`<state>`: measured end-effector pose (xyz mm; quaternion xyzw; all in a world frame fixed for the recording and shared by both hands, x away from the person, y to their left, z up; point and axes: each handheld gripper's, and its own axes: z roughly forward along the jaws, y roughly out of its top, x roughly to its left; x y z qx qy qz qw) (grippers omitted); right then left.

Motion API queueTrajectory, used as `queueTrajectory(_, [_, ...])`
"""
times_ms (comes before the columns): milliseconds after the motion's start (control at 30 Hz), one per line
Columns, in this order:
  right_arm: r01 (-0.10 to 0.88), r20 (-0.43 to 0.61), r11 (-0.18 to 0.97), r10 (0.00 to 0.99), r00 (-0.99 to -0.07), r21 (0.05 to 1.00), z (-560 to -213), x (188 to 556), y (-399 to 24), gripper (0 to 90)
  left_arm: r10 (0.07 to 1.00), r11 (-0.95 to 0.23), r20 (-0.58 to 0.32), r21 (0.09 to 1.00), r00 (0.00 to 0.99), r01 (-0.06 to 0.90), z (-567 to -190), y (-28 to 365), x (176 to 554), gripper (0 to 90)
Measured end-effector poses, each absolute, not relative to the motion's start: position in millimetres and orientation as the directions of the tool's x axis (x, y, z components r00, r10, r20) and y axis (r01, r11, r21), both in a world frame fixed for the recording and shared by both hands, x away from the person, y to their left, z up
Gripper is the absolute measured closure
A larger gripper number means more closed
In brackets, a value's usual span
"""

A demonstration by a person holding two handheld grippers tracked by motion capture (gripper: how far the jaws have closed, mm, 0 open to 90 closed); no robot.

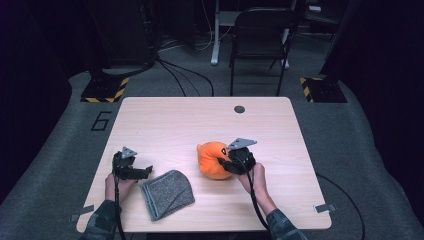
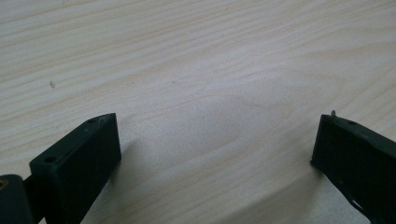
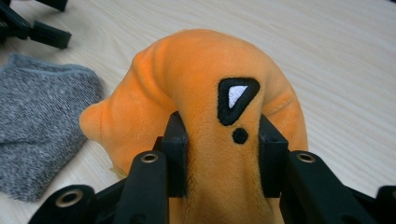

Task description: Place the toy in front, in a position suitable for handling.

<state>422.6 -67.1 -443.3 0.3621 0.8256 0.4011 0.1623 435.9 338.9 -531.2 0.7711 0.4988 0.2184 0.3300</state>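
**Orange plush toy, pinched in right gripper, on wooden table**

Item: orange plush toy [image 1: 212,159], soft and rounded, with a black-outlined triangular eye with a white centre and a small black dot below it, seen in the right gripper view [image 3: 205,116]. It sits on the pale wooden table [image 1: 200,120], right of centre and toward the person's edge.

Right gripper [image 1: 231,164]: jaws drawn in on a fold of the plush, one pad on each side, the fabric bulging up between them [image 3: 219,140]. A grey three-cornered plate tops the gripper. The right hand [image 1: 255,177] holds it from behind, just beside the toy.

Grey knitted cloth [image 1: 167,193]: folded, speckled, lying flat left of the toy and apart from it; also at the left edge of the right gripper view [image 3: 42,130].

Left gripper [image 1: 145,172]: jaws spread wide with nothing between them, over bare tabletop [image 2: 215,140], just left of the cloth's upper corner. Left hand [image 1: 116,186] behind it.

Table detail: a small dark round hole [image 1: 239,109] near the far edge.

Surroundings: dark folding chair [image 1: 261,35] beyond the table.
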Motion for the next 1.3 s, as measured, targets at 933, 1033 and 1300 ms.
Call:
queueTrajectory(933, [0.399,-0.030,0.407,0.730,-0.683,0.822,-424.9,427.9,-79.9,62.3,0.913,-0.286,0.009,0.726,0.408,0.625,-531.2,339.0,435.9,1.1])
queueTrajectory(1033, [0.398,-0.040,0.408,0.737,-0.674,0.821,-428.7,437.8,-79.0,62.2,0.913,-0.285,0.008,0.726,0.407,0.625,-531.2,338.9,435.9,1.2])
queueTrajectory(1300, [0.412,-0.043,0.403,0.755,-0.654,0.817,-440.3,463.4,-76.3,61.6,0.913,-0.286,0.008,0.726,0.408,0.625,-531.1,339.0,435.9,1.2])
